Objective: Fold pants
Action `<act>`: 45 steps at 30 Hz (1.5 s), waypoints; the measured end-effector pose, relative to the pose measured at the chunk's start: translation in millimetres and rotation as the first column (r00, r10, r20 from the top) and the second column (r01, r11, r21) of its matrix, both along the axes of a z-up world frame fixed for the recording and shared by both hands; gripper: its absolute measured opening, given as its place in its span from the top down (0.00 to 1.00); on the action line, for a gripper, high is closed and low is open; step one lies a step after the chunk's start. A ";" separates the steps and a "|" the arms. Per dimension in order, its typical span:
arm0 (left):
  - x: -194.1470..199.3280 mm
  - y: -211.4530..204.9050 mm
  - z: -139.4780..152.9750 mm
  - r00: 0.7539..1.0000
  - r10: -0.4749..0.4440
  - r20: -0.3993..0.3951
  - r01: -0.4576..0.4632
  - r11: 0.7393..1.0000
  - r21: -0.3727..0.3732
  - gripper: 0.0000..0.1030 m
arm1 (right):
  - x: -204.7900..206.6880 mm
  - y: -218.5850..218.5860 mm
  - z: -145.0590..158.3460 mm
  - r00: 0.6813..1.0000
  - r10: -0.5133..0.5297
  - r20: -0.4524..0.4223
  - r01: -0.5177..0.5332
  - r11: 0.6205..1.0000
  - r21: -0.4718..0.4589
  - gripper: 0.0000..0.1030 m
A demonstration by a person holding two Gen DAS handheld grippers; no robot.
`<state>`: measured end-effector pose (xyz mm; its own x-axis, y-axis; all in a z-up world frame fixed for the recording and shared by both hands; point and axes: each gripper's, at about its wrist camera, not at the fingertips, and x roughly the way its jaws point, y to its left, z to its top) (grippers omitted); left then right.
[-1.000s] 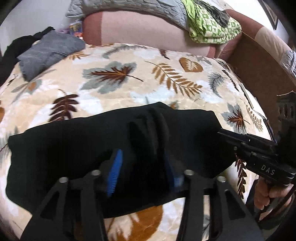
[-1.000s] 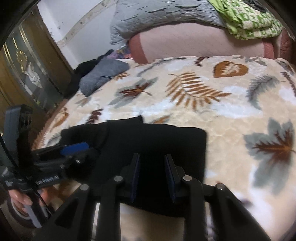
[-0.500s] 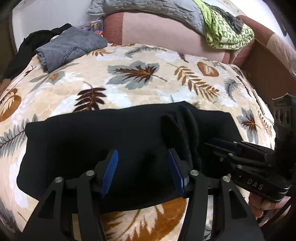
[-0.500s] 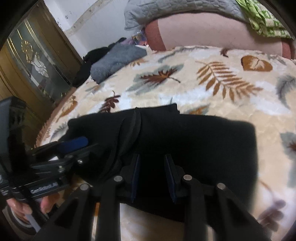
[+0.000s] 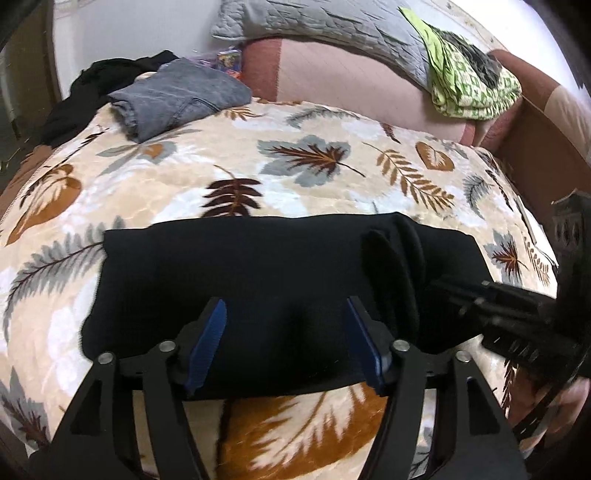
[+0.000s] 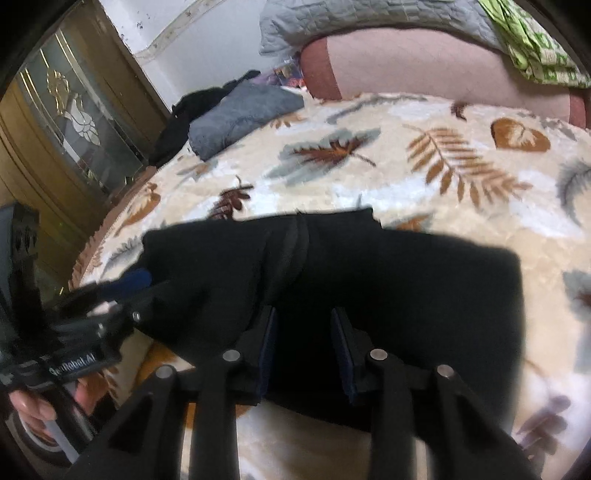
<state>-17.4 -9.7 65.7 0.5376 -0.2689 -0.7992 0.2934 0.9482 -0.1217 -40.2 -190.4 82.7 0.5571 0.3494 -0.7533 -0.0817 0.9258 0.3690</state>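
Note:
The black pants point(image 5: 280, 280) lie folded in a long band across the near part of the leaf-patterned bed; they also show in the right wrist view point(image 6: 388, 280). A raised fold ridge point(image 5: 391, 266) runs across them right of centre. My left gripper point(image 5: 286, 332) is open, its blue pads point(image 5: 207, 343) spread just above the pants' near edge, holding nothing. My right gripper point(image 6: 303, 343) hovers over the near edge of the pants with its jaws parted and no cloth between them. The right gripper also shows in the left wrist view point(image 5: 480, 299), at the pants' right end.
Folded grey jeans point(image 5: 177, 96) and a black garment point(image 5: 96, 88) lie at the bed's far left. A pink headboard point(image 5: 351, 70) carries a grey quilt point(image 5: 325, 22) and a green patterned cloth point(image 5: 469, 85). A wooden glass-front cabinet point(image 6: 66, 125) stands left of the bed.
My left gripper has let go of the raised fold and pulled back to the left, its jaws wider. The pants now lie flatter. My right gripper moved left along the pants' near edge.

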 end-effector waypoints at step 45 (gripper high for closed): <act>-3.0 130.7 -37.5 0.934 0.316 -0.168 -0.350 0.904 -0.245 0.18 | 150.9 198.5 -15.4 0.858 0.510 -0.056 -0.513 0.850 -0.119 0.37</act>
